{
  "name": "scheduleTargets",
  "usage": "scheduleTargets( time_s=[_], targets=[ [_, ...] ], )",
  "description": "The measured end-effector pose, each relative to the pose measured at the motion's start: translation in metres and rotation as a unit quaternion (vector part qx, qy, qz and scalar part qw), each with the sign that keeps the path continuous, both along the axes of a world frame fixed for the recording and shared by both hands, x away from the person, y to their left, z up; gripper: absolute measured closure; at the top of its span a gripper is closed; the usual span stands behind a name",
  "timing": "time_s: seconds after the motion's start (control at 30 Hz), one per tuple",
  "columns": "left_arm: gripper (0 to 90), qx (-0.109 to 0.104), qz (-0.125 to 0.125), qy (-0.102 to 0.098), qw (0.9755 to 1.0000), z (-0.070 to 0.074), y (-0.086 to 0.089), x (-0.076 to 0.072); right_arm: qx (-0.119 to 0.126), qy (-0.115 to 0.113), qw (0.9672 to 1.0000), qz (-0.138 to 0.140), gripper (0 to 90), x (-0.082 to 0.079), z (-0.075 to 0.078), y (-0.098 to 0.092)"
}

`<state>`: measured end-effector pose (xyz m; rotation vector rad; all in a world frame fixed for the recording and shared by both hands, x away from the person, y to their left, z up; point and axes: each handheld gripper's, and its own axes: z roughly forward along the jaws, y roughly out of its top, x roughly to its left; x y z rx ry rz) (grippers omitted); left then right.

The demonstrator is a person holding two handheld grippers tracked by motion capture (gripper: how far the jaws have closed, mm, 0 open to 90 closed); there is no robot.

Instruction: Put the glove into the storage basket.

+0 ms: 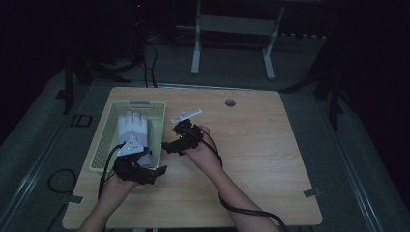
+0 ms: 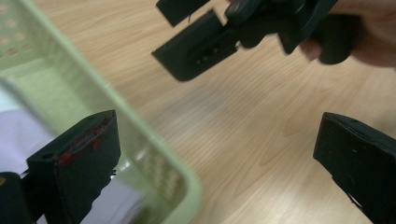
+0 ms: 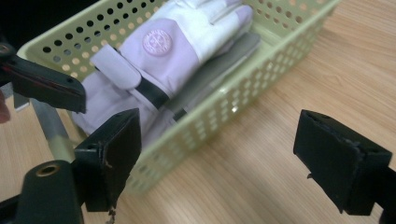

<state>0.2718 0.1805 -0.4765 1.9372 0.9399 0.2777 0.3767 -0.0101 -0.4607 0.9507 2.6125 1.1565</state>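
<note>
Pale green perforated basket (image 1: 107, 145) at the left of the wooden counter (image 1: 270, 145), holding a white-and-lilac glove (image 1: 133, 130) that lies flat along its floor, cuff toward the person and fingertips toward the far wall. In the right gripper view the glove (image 3: 173, 51) shows a round emblem and a strap at the wrist, with a grey layer beneath it that may be a second glove; this cannot be told for certain.

The left claw (image 1: 145, 170) hangs over the basket's near right corner with its jaws spread wide and nothing between them; in the left gripper view one jaw stands above the basket interior, the other above bare counter, so the rim (image 2: 154, 154) passes between them. The right claw (image 1: 170, 146) hovers just beside the basket's right wall, likewise wide open and empty, aimed toward the glove.

The step in hand appears to be the approach to the glove, with no grasp yet made. The next move likely calls for one claw to clear the rim, descend inside the basket and close on the cuff or strap, where the fabric offers a raised edge.
</note>
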Motion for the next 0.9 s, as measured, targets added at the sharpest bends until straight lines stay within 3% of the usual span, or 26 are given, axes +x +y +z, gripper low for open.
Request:
scheduleTargets(
  time_s=[0.37,0.6,0.9],
  targets=[
    [1.0,-0.009,-0.038,-0.021,0.999,-0.002,-0.034,-0.008,-0.008,-0.014,0.9997,-0.017,14.0,-0.008,-0.008,-0.048],
    [1.0,-0.008,-0.075,-0.021,0.997,-0.01,-0.059,-0.014,0.0,-0.027,0.9995,-0.018,13.8,-0.013,-0.016,-0.08],
    [1.0,0.018,-0.108,-0.021,0.9938,-0.022,-0.085,-0.018,0.002,-0.036,0.9989,-0.029,13.8,-0.02,-0.034,-0.109]
  ],
)
